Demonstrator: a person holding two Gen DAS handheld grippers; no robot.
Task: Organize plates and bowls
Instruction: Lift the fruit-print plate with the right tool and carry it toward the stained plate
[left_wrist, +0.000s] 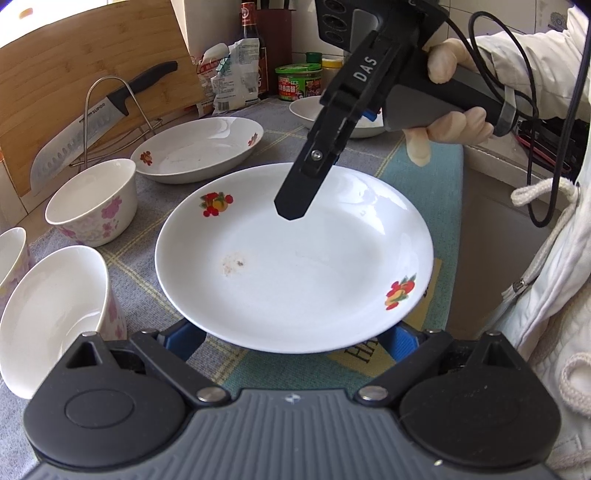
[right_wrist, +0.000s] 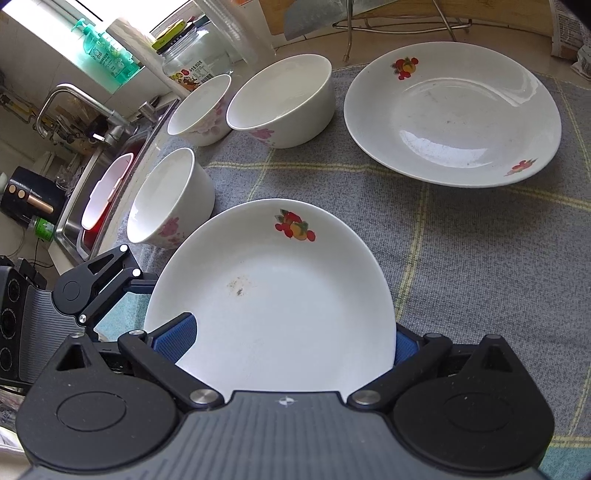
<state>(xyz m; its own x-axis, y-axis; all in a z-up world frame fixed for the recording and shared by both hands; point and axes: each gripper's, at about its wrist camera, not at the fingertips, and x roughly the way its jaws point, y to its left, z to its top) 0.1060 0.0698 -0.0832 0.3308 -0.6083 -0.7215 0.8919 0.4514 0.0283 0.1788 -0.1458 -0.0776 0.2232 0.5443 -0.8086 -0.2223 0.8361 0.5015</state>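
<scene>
A white plate (left_wrist: 295, 266) (right_wrist: 280, 314) with fruit decals and a small brown stain lies on the grey checked cloth (right_wrist: 480, 277). My left gripper (left_wrist: 293, 339) (right_wrist: 96, 291) is open, and its blue pads (left_wrist: 184, 339) show under the plate's near rim. My right gripper (right_wrist: 291, 341) (left_wrist: 295, 206) reaches in over the plate with its jaws wide. One blue pad (right_wrist: 177, 336) lies over the plate's inside, while the plate's rim partly hides the other. No pad visibly presses on the plate. A second fruit plate (left_wrist: 199, 151) (right_wrist: 454, 114) sits behind it.
Three flowered bowls (left_wrist: 92, 203) (right_wrist: 280, 99) (right_wrist: 199, 107) (right_wrist: 170, 203) stand to the left. Another white dish (left_wrist: 365, 129) sits behind the right gripper. A knife (left_wrist: 92, 129) leans on a cutting board at the back, and a sink (right_wrist: 92, 192) borders the counter's left edge.
</scene>
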